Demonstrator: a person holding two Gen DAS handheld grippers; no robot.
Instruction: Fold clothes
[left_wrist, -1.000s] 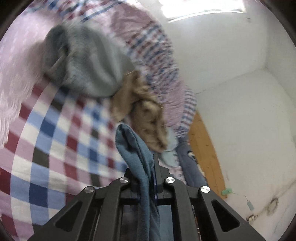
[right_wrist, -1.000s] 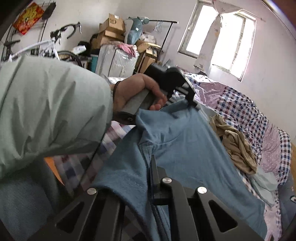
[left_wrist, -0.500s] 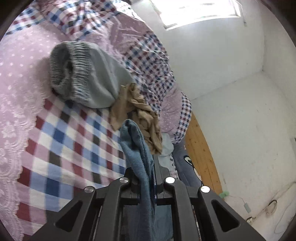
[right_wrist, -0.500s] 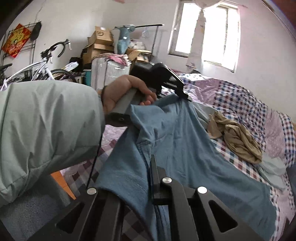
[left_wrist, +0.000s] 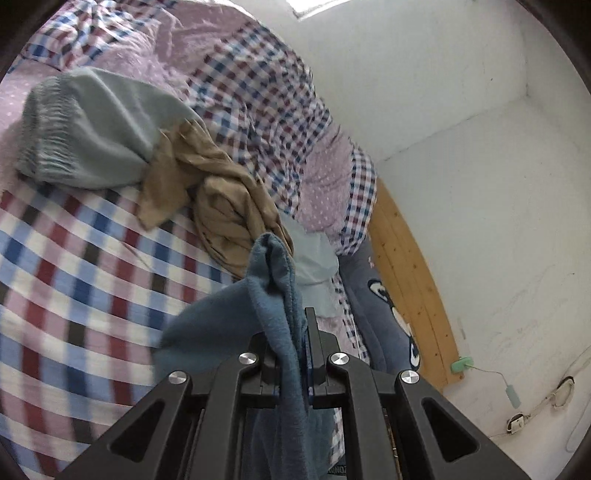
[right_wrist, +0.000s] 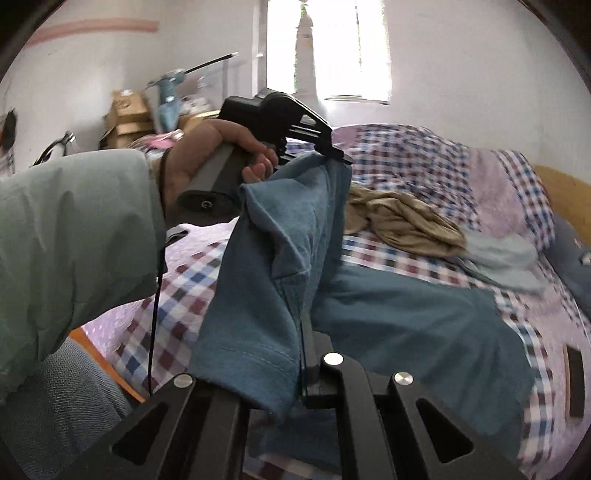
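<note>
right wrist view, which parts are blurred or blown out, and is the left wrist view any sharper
Right wrist view: window blown out white, boxes and bed's right edge smeared. Left wrist view: checked bedspread motion-blurred at left, blue shirt in the left tongs sharper, window corner overexposed.

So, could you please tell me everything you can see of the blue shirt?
The blue shirt is a soft, matte knit with a stitched sleeve hem. Both grippers pinch it: the left gripper holds a bunched fold, the right gripper clamps near the sleeve. Its upper part hangs lifted between them, while the rest lies spread on the checked bed cover.
</note>
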